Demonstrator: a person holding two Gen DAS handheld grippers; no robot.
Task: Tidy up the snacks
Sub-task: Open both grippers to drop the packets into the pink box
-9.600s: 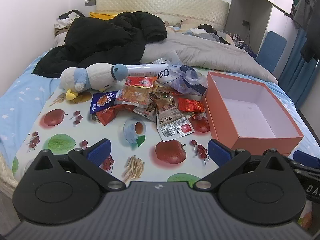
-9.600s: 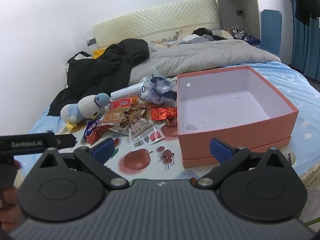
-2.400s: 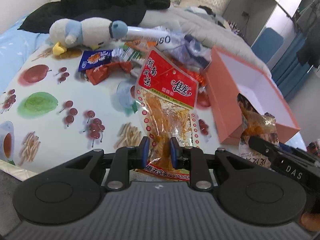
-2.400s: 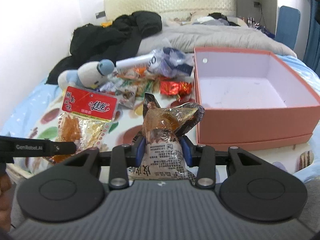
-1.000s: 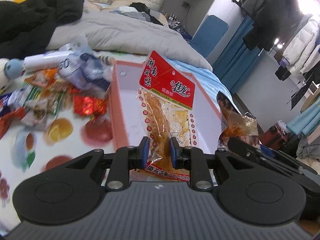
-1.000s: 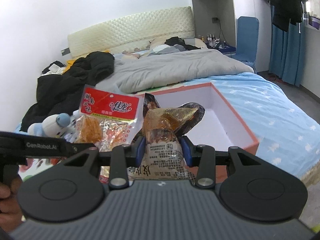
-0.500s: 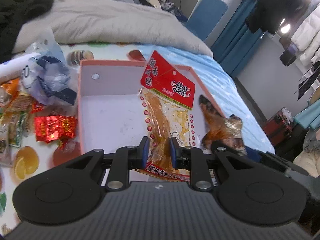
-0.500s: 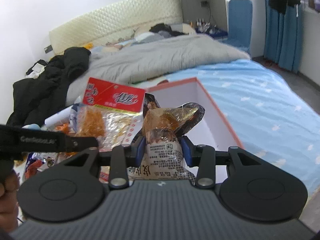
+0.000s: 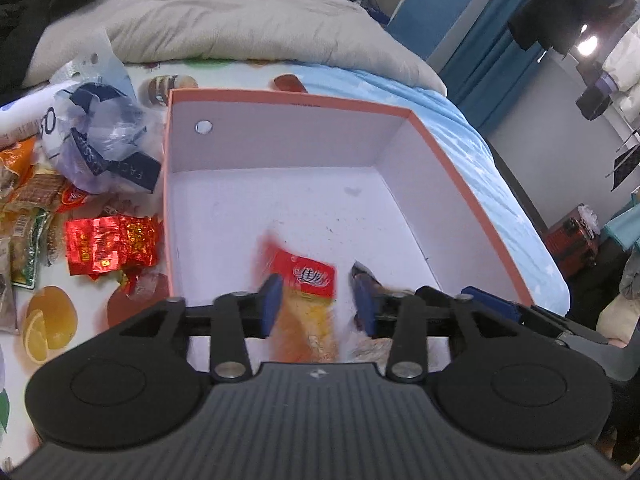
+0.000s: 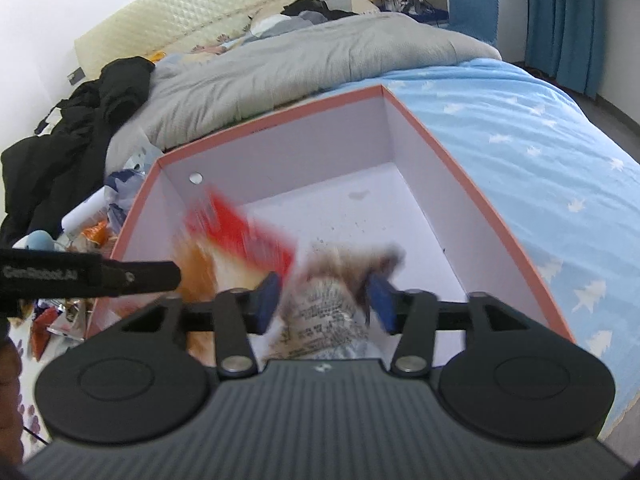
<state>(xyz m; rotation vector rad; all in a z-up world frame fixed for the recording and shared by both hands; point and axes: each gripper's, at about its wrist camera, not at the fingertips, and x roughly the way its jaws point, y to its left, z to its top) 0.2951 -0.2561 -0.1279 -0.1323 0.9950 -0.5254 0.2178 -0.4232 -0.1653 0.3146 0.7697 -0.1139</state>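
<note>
Both tongs stand apart over the near end of the orange box. Between the left tongs, touching neither finger, a blurred red-topped snack packet sits low inside the box. The brown snack pouch lies blurred between the right tongs. Farther left, remaining snacks lie on the bed.

Matt cardboard box, crinkly foil wrapper, glossy, probably plastic, blurred snack bag, quilted headboard
</note>
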